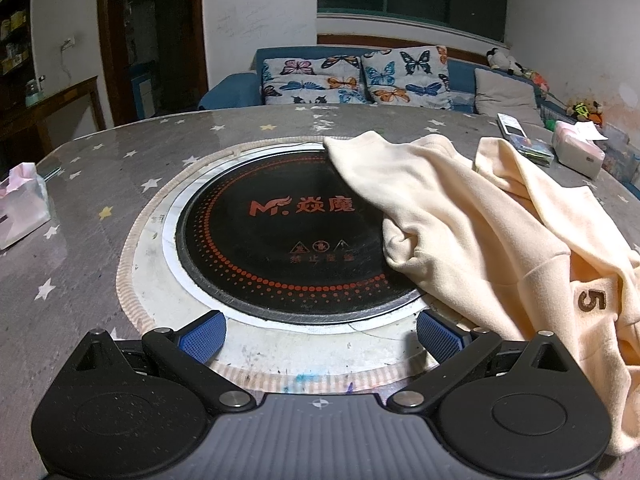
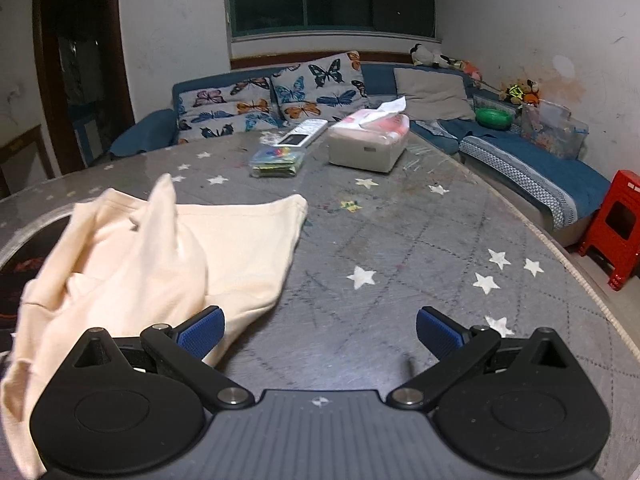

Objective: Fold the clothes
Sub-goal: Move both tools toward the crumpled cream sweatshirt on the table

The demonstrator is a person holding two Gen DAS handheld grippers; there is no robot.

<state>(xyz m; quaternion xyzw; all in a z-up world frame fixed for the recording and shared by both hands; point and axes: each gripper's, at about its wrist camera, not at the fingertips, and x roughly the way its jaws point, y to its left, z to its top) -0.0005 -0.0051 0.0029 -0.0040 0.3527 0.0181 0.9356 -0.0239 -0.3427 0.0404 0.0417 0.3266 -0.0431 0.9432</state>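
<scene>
A cream garment (image 1: 472,224) with a brown "5" patch lies crumpled on the round grey star-print table (image 1: 100,184), partly over the black heater disc (image 1: 272,240) at the table's centre. My left gripper (image 1: 320,336) hovers open over the disc's near rim, left of the garment, with nothing between its blue pads (image 1: 202,338). In the right wrist view the same garment (image 2: 160,248) spreads to the left. My right gripper (image 2: 320,334) stands open above the bare table (image 2: 400,248), and its left pad sits over the cloth's near edge without gripping it.
A white tissue box (image 2: 368,140), a remote (image 2: 304,133) and a colourful packet (image 2: 278,160) sit at the far side of the table. Another tissue pack (image 1: 22,208) lies at the left edge. A blue sofa (image 2: 520,160) with butterfly cushions wraps behind; a red stool (image 2: 616,224) stands on the right.
</scene>
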